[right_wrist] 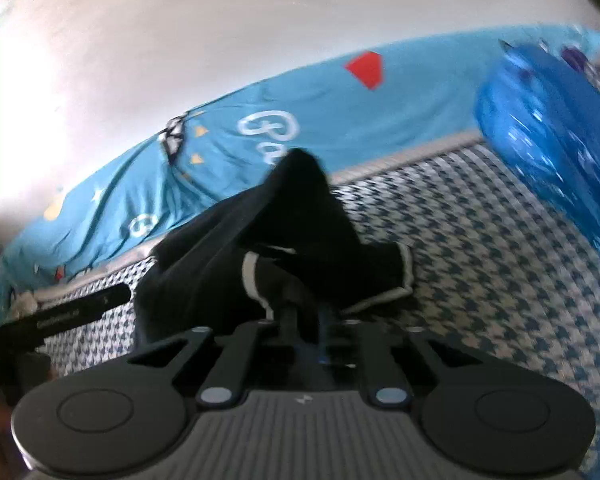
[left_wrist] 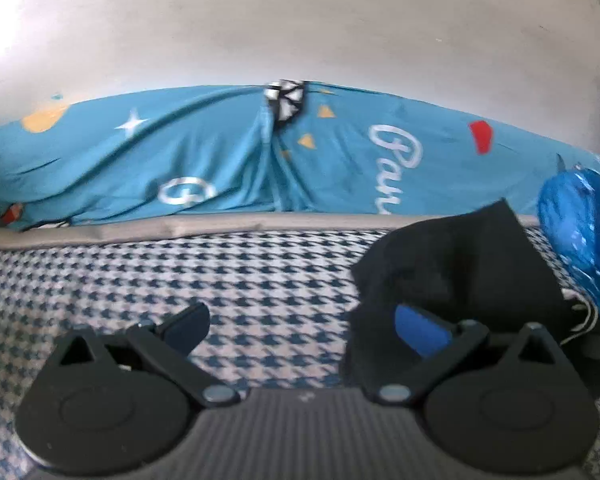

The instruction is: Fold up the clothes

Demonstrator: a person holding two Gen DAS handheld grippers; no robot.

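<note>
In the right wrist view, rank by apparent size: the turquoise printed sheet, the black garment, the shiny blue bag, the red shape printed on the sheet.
1. Turquoise sheet
2. Black garment, enlarged by nearness
3. Blue bag, cut off by the frame, so its rank against the garment is unsure
4. Red shape

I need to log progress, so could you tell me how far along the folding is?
Done: no finished fold shows. In hand: the right gripper is shut on the black garment, lifting it off the houndstooth cover; the left gripper is open. Left: the whole fold.
</note>
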